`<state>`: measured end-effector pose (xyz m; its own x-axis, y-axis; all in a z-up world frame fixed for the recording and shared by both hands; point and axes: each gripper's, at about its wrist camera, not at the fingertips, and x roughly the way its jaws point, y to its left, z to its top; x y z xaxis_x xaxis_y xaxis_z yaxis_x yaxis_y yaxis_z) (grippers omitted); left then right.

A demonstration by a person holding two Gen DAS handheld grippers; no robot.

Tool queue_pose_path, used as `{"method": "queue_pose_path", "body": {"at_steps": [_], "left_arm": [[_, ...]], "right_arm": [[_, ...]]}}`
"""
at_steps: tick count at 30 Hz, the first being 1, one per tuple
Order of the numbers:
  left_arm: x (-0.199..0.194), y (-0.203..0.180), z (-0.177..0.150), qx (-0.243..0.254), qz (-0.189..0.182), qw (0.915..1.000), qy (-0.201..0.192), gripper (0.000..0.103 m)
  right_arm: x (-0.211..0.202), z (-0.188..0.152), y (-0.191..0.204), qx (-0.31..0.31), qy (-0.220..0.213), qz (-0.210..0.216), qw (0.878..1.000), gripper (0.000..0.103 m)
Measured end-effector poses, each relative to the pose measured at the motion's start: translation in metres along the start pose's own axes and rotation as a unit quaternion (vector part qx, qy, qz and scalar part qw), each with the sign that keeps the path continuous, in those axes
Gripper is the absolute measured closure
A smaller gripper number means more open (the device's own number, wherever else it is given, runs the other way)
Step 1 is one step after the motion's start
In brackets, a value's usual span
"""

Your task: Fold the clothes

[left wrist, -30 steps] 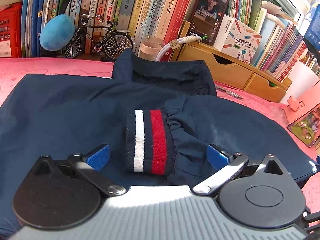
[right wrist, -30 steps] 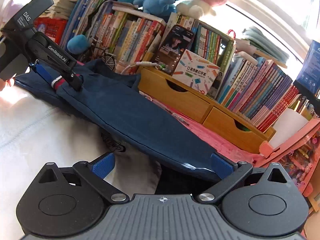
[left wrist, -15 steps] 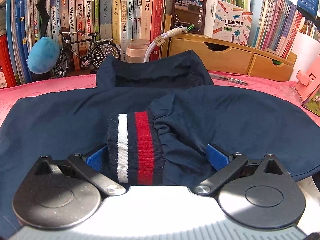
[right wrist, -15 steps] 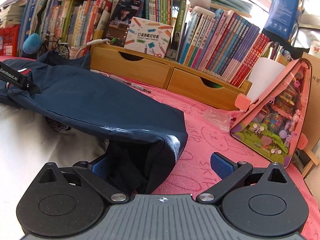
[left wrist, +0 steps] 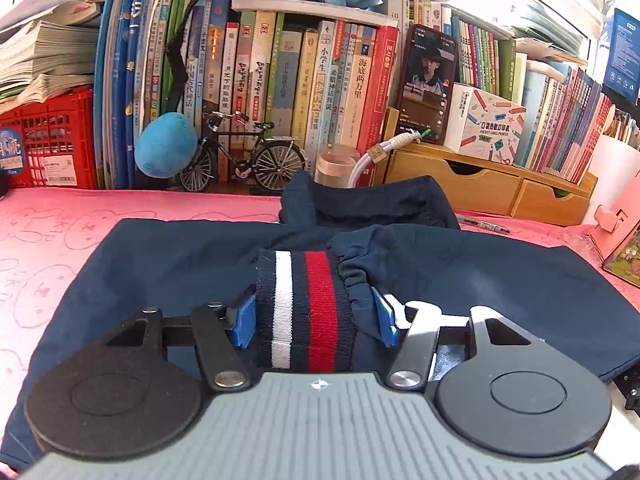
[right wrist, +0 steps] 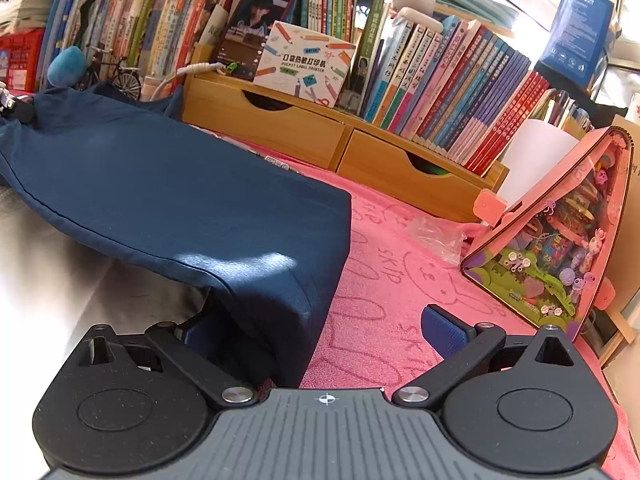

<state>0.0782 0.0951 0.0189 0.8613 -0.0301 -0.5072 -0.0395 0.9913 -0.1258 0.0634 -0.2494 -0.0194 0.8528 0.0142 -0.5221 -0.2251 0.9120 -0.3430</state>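
A: Left gripper point(left wrist: 315, 314) — jaws closing. The ribbed navy cuff with a white and a red stripe point(left wrist: 306, 312) sits between the blue pads point(left wrist: 244, 320). Both pads look to be touching the cuff's sides.

B: And the garment itself?

A: The dark navy cloth jacket point(left wrist: 160, 264) is spread flat on the pink towel with rabbit outlines point(left wrist: 52, 228), sleeve folded across the body, cuff near the middle. Collar end bunched up toward the row of upright books point(left wrist: 280, 76).

B: Right side?

A: Right gripper point(right wrist: 320, 336) stands wide apart, gripping nothing. A folded edge of the jacket point(right wrist: 168, 196) drapes over its left finger, and the left pad is mostly hidden under the cloth. Right pad point(right wrist: 444, 330) hangs bare over the towel point(right wrist: 380, 280).

B: Surroundings?

A: Light wooden two-drawer desk organiser point(right wrist: 320, 132) behind the jacket; a pink triangular toy case point(right wrist: 560, 252) stands to the right, apart from the cloth. A small black model bicycle point(left wrist: 244, 160) stands at the foot of the books.
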Motion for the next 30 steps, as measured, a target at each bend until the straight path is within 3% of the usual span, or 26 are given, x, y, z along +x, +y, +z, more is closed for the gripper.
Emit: {"method": "queue_pose_path", "body": {"at_steps": [4,7,12,13,16,19,21,24,27,30], "left_arm": [[-0.022,0.017,0.005,0.003,0.037,0.9986,-0.037,0.046],[-0.039,0.029,0.008,0.033,0.076,0.9957,-0.042,0.046],[-0.037,0.053,-0.005,0.084,0.134,0.9874,0.008,0.040],[-0.035,0.057,-0.008,0.083,0.134,0.9873,0.020,0.032],[-0.029,0.068,-0.019,0.072,0.125,0.9886,0.043,0.024],[-0.027,0.066,-0.025,0.082,0.119,0.9886,0.043,0.014],[-0.026,0.063,-0.028,0.093,0.121,0.9874,0.040,0.012],[-0.025,0.060,-0.029,0.104,0.119,0.9865,0.043,0.012],[-0.023,0.058,-0.030,0.113,0.109,0.9861,0.055,0.007],[-0.021,0.055,-0.031,0.116,0.120,0.9844,0.056,0.002]], "right_arm": [[-0.002,0.000,0.008,-0.020,-0.006,-0.009,1.000,0.000],[-0.003,0.000,0.011,-0.030,-0.010,-0.010,0.999,0.000],[0.000,-0.001,0.004,-0.012,-0.003,0.009,1.000,0.000],[0.002,-0.002,-0.002,0.005,0.002,0.018,1.000,0.000],[0.015,-0.011,-0.030,0.088,0.028,0.064,0.994,0.000],[0.029,-0.020,-0.061,0.191,0.051,0.122,0.973,0.000],[0.031,-0.024,-0.070,0.220,0.048,0.136,0.965,0.000],[0.029,-0.019,-0.060,0.188,0.053,0.112,0.974,0.000],[0.012,-0.012,-0.031,0.089,0.032,0.061,0.994,0.000],[-0.013,-0.005,0.002,-0.012,-0.014,0.075,0.997,0.000]]}}
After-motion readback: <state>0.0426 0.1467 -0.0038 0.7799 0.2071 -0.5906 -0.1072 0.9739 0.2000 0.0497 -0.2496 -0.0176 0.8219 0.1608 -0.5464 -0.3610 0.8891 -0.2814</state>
